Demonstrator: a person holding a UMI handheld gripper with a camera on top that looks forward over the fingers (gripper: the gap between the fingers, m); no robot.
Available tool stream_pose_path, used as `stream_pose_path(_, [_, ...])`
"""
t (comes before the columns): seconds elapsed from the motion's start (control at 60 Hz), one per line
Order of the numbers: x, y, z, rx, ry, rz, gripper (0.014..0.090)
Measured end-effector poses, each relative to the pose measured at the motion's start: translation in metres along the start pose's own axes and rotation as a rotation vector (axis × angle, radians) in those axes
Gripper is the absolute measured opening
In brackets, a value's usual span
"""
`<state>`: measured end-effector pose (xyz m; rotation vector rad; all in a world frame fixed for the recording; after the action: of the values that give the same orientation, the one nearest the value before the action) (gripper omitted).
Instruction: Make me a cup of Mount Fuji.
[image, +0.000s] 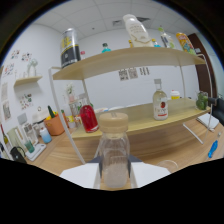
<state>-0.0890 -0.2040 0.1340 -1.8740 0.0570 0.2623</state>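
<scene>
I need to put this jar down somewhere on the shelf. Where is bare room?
Bare board lies on the lower shelf between the red bottle and the clear bottle. Left of the red bottle is crowded around the orange pot. The gripper holds the jar.

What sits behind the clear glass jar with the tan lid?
Behind the clear glass jar with the tan lid, held between the gripper fingers, is a wooden shelf with a red bottle. The jar covers part of the shelf front.

Clear jar (113, 157) with tan lid, red bottle (89, 118), orange pot (55, 124), pale wooden shelf (145, 116).
</scene>
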Motion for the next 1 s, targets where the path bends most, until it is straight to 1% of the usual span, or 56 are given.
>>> stream_pose_path(0.117, [0.006, 0.032, 0.012, -0.060, 0.041, -0.111, 0.0396])
stream_pose_path(0.267, [0.007, 0.063, 0.020, -0.114, 0.055, -0.178, 0.0399])
stream_pose_path(0.5, [0.001, 0.086, 0.015, -0.154, 0.041, -0.197, 0.0421])
stream_pose_path(0.567, [0.001, 0.087, 0.011, -0.140, 0.039, -0.192, 0.0423])
stream_pose_path(0.733, [0.002, 0.093, 0.000, -0.143, 0.037, -0.188, 0.0437])
stream_pose_path(0.783, [0.004, 0.097, -0.001, -0.159, 0.039, -0.196, 0.0476])
stream_pose_path(0.833, [0.005, 0.098, -0.004, -0.169, 0.037, -0.198, 0.0537])
stream_pose_path(0.95, [0.003, 0.092, -0.016, -0.193, 0.025, -0.190, 0.0848])
stream_pose_path(0.967, [0.003, 0.089, -0.019, -0.193, 0.029, -0.186, 0.0862])
stream_pose_path(1.0, [0.001, 0.083, -0.026, -0.192, 0.027, -0.179, 0.0852])
